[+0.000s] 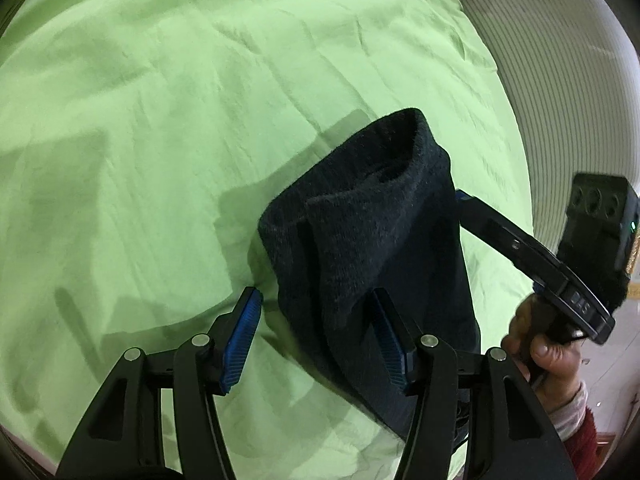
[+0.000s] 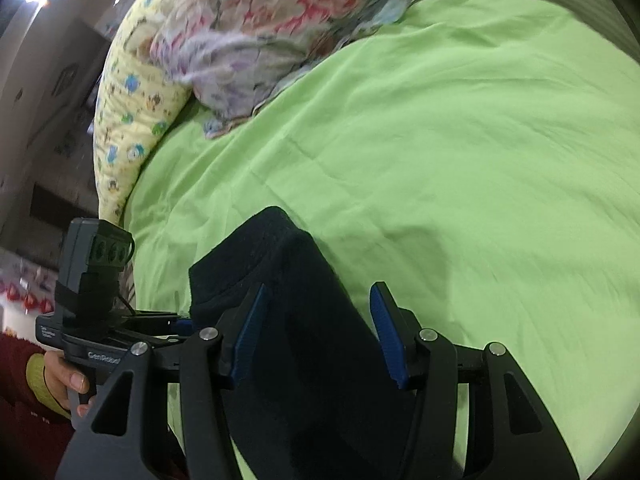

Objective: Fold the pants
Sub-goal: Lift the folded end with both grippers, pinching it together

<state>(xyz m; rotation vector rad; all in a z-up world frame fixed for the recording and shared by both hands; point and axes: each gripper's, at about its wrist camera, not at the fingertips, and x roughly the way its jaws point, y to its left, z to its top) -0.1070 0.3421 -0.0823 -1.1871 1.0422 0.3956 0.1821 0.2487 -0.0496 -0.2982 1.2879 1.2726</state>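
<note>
Your left gripper (image 1: 316,332) jaws spread wide, dark pants (image 1: 372,240) draped at its 1 o'clock over the green bedsheet (image 1: 160,120). Your right gripper (image 2: 320,328) also gapes, pants (image 2: 304,320) lying between its fingers, unpinched.

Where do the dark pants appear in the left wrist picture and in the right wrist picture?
Left wrist view: the dark pants stand lower middle, slightly right, reaching up from the bottom across the right blue pad.
Right wrist view: the pants sit bottom centre, between the two blue pads.
Shared landmark: the green bed sheet lies under the pants in both views.
</note>
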